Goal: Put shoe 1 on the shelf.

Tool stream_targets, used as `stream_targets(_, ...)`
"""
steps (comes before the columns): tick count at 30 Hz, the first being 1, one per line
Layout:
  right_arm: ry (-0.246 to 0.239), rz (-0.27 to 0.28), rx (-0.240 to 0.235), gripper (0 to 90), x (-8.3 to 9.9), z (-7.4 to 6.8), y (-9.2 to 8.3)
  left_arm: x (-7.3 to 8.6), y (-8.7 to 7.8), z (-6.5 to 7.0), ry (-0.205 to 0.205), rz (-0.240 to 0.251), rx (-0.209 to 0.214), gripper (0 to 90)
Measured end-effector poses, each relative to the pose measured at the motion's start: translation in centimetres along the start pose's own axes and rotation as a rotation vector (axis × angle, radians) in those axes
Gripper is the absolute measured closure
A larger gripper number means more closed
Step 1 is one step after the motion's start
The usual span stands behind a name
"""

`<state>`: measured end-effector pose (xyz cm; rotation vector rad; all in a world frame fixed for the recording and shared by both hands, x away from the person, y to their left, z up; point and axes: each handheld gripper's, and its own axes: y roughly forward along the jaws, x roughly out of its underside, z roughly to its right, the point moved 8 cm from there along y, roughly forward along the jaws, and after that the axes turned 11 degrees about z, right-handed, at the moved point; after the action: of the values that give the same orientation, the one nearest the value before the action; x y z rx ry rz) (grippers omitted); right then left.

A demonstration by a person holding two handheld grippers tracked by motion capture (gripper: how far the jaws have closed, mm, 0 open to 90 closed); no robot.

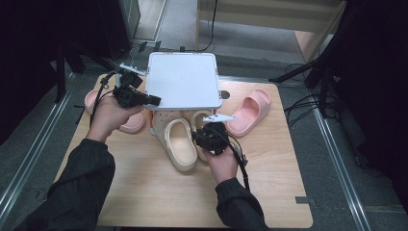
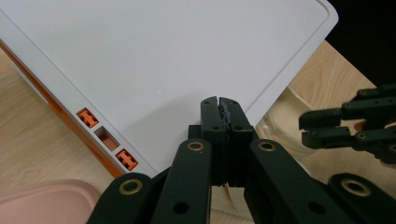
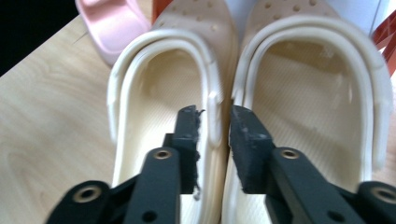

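- Straddling the inner rims of two cream clogs (image 3: 299, 107), the right hand-held gripper (image 3: 214, 122) hangs with its jaws parted and nothing pinched; the touching side walls of the pair stand in the gap between the pads.
- Both clogs lie side by side on the table (image 1: 144, 192), heels toward the person, toes tucked under the white lid (image 1: 183, 79) of an orange-sided box; their long axes run straight away from the right hand-held gripper.
- Resting clenched on itself, the left hand-held gripper (image 2: 219, 105) sits at the lid's near corner, holding nothing.
- Pink slides (image 1: 248, 111) lie either side of the box, well apart from the clogs.
- Nearer hand for the clogs: the right.
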<state>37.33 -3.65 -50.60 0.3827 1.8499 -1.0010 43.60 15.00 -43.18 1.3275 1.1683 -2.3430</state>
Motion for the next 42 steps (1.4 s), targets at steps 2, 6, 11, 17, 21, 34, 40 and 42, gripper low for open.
stream_targets(2, -0.003, 0.003, -0.021, 80.6, 0.4, -0.4, -0.6, 0.0, 0.0, 0.0, 0.000, -0.002, 0.001, 89.2)
stream_targets(6, -0.002, -0.003, -0.076, 90.0, 1.4, -1.3, -1.5, 0.0, 0.0, 0.0, -0.003, 0.001, 0.004, 89.2)
stream_targets(11, -0.007, -0.017, -0.113, 90.0, 2.9, -2.3, -2.8, 0.0, 0.0, 0.0, 0.001, 0.001, 0.000, 89.1)
stream_targets(17, -0.043, -0.021, -0.136, 90.0, 4.8, -3.5, -4.0, 0.0, 0.0, 0.0, 0.001, -0.002, -0.002, 89.2)
stream_targets(21, -0.049, -0.024, -0.150, 90.0, 5.8, -3.9, -4.4, 0.0, 0.0, 0.0, -0.002, 0.001, -0.005, 89.2)
stream_targets(34, -0.096, -0.085, -0.128, 90.0, 9.0, -3.7, -2.6, 0.0, 0.0, 0.0, -0.010, -0.001, 0.000, 89.3)
stream_targets(40, -0.087, -0.063, -0.121, 90.0, 7.8, -4.1, -1.7, 0.0, 0.0, 0.0, -0.016, 0.000, 0.001, 89.4)
stream_targets(42, -0.097, -0.062, -0.124, 90.0, 7.4, -4.3, -1.3, 0.0, 0.0, 0.0, -0.017, 0.001, 0.000, 89.4)
